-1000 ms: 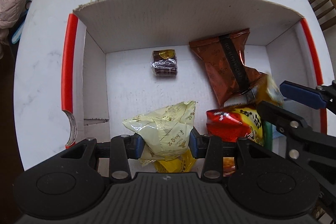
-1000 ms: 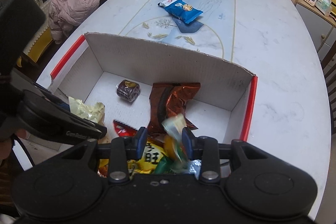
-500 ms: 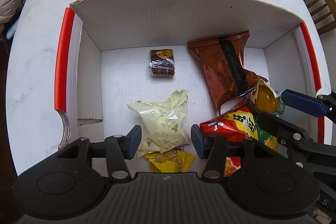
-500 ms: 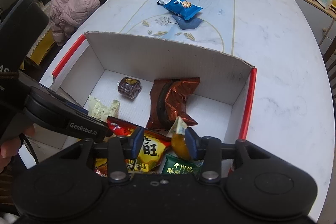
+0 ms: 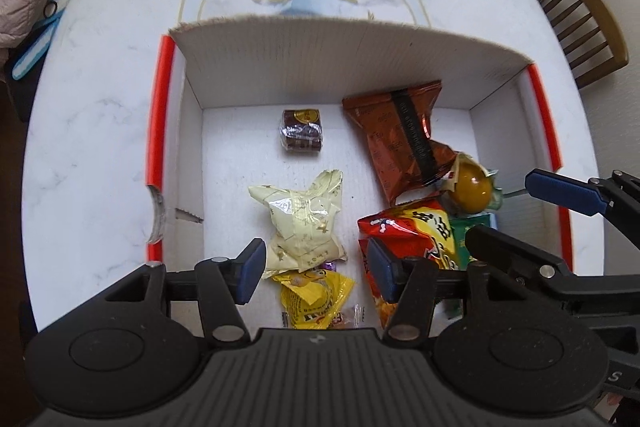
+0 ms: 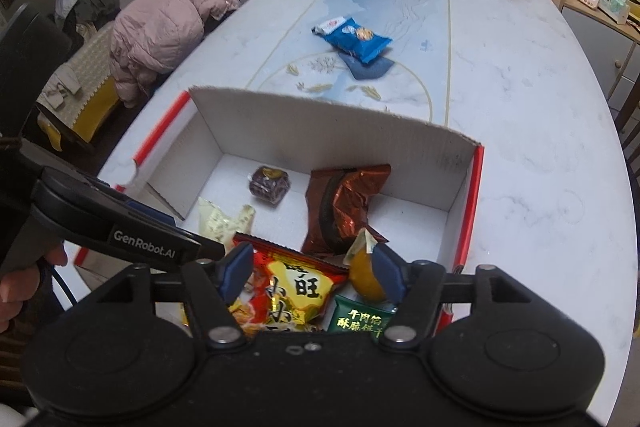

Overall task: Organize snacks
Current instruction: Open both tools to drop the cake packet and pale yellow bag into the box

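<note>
Cardboard box (image 5: 360,67) on the counter (image 6: 540,147) already holds most of the snacks: a pale yellow packet (image 5: 300,223), a brown foil bag (image 5: 400,135), a small dark wrapped cake (image 5: 301,135), a red-and-yellow bag (image 6: 292,291) and a round orange sweet (image 5: 470,187). One blue packet (image 6: 354,39) lies out on the counter, well apart from the box, and judging by that it is what remains. Left gripper (image 5: 314,269) and right gripper (image 6: 310,273) both hang over the box with jaws apart, holding nothing.

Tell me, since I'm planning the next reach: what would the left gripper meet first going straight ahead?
Probably the pale yellow snack packet lying in the box, just beyond the open left gripper; depth is unclear.
</note>
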`<move>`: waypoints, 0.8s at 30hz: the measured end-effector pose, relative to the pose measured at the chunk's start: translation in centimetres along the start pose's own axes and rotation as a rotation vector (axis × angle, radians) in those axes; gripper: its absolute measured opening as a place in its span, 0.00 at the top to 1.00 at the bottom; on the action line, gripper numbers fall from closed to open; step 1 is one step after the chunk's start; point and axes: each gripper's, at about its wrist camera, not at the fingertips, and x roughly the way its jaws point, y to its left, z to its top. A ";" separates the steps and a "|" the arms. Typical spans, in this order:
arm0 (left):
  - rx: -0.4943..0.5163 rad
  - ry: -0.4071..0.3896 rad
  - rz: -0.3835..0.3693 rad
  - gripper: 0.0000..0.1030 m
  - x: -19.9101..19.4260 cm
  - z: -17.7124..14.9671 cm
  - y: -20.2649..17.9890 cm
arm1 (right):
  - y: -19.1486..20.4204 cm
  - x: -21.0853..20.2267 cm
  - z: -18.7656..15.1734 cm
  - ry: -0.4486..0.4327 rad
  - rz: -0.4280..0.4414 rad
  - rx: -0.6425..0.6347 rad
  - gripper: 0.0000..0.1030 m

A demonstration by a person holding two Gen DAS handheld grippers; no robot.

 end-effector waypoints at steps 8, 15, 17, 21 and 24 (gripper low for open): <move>0.005 -0.101 -0.016 0.46 -4.0 -1.0 0.8 | 1.1 -2.8 0.8 -0.071 0.029 -0.010 0.20; 0.004 -0.207 -0.009 0.46 -7.9 -1.4 1.9 | 2.6 -5.1 2.2 -0.128 0.058 -0.037 0.13; 0.008 -0.234 -0.006 0.46 -9.1 -1.5 2.1 | 3.0 -5.6 2.7 -0.145 0.062 -0.049 0.10; 0.018 -0.287 -0.007 0.38 -11.3 -1.2 2.4 | 3.7 -6.7 3.9 -0.177 0.071 -0.068 0.07; 0.025 -0.325 -0.005 0.37 -12.7 -0.7 2.7 | 3.9 -7.3 5.1 -0.199 0.076 -0.075 0.06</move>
